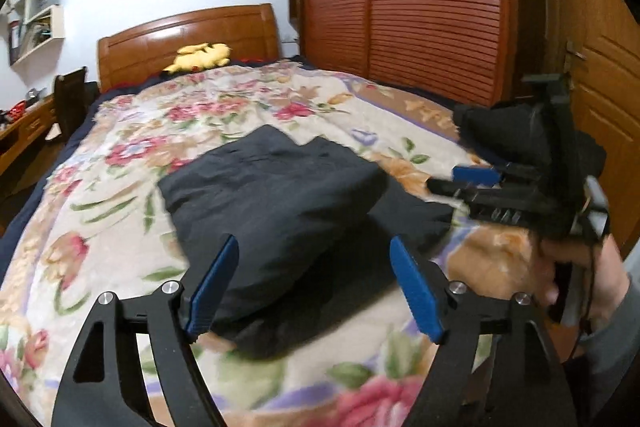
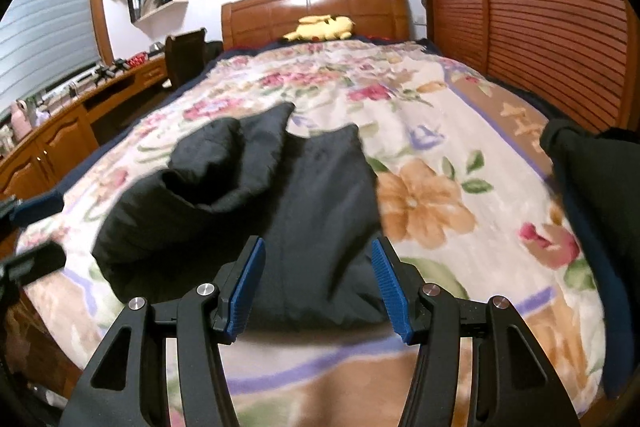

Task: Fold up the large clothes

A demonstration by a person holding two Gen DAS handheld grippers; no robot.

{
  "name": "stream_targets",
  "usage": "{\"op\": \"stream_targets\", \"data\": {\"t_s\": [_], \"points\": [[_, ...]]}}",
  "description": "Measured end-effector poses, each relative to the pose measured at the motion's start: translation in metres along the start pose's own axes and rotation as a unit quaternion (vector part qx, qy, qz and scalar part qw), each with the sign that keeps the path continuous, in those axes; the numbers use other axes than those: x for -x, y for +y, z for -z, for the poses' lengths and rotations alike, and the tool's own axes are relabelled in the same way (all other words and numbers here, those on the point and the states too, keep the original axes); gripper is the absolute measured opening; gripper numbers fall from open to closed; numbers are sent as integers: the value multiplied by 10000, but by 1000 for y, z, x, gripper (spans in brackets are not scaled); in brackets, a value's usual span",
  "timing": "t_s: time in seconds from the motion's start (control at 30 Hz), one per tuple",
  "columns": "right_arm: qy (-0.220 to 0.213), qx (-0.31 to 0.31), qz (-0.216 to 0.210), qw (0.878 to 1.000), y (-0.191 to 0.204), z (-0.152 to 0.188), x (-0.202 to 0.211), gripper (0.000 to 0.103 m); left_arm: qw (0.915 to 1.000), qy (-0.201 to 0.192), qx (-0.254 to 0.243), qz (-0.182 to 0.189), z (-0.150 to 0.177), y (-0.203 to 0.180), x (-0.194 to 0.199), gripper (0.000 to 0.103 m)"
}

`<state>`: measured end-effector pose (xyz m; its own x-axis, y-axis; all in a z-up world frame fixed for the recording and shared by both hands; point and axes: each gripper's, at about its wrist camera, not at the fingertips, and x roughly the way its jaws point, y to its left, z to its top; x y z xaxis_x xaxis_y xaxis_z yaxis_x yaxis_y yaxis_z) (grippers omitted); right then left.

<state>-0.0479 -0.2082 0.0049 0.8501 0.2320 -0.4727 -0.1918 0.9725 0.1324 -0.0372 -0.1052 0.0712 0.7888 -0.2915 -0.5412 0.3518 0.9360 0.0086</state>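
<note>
Between the spread blue pads of our left claw lay the black garment, a bulky dark piece partly folded on the floral bedspread. Neither pad touched the cloth; the claw hovered just short of its near edge. Our right claw was spread as well and gripped nothing, with the garment's flat lower part directly ahead of it and a puffed, rolled-over fold ahead and to its left.

We judged the fold to be midway: one part was doubled over, the rest lay loose. Next, each claw would need to close on a near corner and carry it forward over the pile.

Beyond both claws, by the wooden headboard, rested a yellow plush toy.

We could read no brand, label or writing anywhere.
</note>
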Motion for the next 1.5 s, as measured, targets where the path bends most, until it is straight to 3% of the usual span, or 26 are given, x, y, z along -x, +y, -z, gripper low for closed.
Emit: {"op": "stream_targets", "data": {"t_s": [0.3,0.47,0.67,0.93,0.97,1.03,1.07,1.13,1.37,1.5], "points": [[-419,3,-518,9978,27,-25,9,57,9989,74,235,-390,33,53,12,79],[-432,97,-779,9960,48,-30,0,57,9982,65,269,-535,45,71,21,79],[-3,366,-722,9967,67,-23,-32,58,9974,50,231,-678,56,81,29,79],[566,253,-647,9960,54,-7,-70,58,9970,69,161,-750,66,84,29,79],[577,236,-703,9956,53,-6,-71,56,9971,70,176,-734,67,85,29,79],[618,241,-972,9930,56,-6,-72,26,9972,91,183,-721,67,86,28,79],[612,291,-987,9928,60,-6,-71,18,9971,98,178,-727,68,86,27,79],[478,505,-916,9934,68,-9,-68,12,9971,114,178,-731,70,86,26,79],[-514,659,-942,9920,73,-21,-25,9,9971,137,181,-726,71,85,27,79],[-909,796,-413,9918,70,-23,-6,7,9972,147,202,-707,71,84,27,79]]}}
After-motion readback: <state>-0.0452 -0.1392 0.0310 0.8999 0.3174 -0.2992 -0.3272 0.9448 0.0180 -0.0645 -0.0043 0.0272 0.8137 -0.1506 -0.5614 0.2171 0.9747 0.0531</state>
